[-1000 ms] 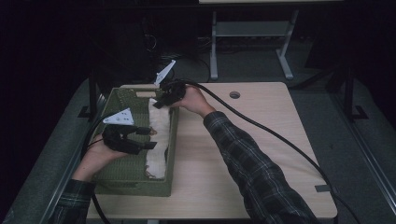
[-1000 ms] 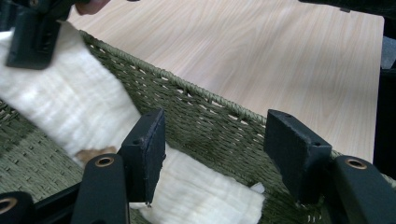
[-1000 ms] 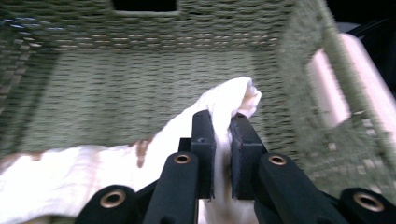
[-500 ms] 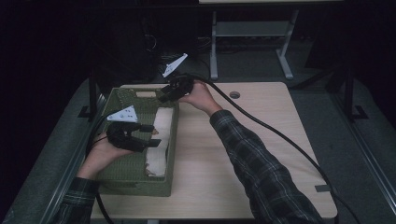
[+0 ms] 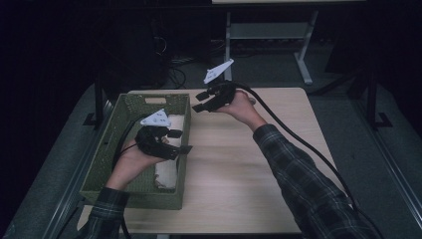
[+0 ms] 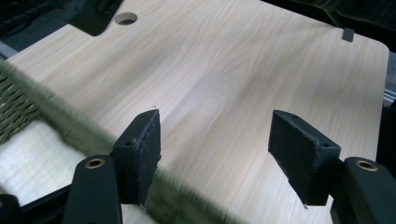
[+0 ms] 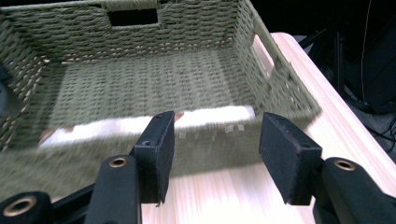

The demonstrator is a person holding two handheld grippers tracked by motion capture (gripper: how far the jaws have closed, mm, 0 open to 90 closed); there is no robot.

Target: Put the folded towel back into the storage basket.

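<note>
A green woven basket [image 5: 107,149] stands on the left part of the table. A long white cloth roll [image 5: 166,174] lies inside it along its right wall. My left gripper [image 5: 182,141] hovers over that right rim; its jaws have just been opening and stand open with nothing between them. The left gripper view has the left gripper [image 6: 215,126] above the basket rim [image 6: 56,116], with the white roll [image 6: 32,158] below. My right gripper [image 5: 199,101] is held above the table just right of the basket's far corner; its jaws have just been opening and are empty. The right gripper view has the right gripper [image 7: 217,123] facing the basket [image 7: 140,79] and the roll [image 7: 140,123].
The pale wooden table [image 5: 259,164] stretches right of the basket, with a round cable hole [image 6: 126,18] near its far edge. Thick black cables trail from both grippers. Dark floor and a desk frame [image 5: 303,59] lie beyond the table.
The right gripper let go of the white roll's far end, opened, and moved right out of the basket over the table. The left gripper moved right to the basket's right rim.
</note>
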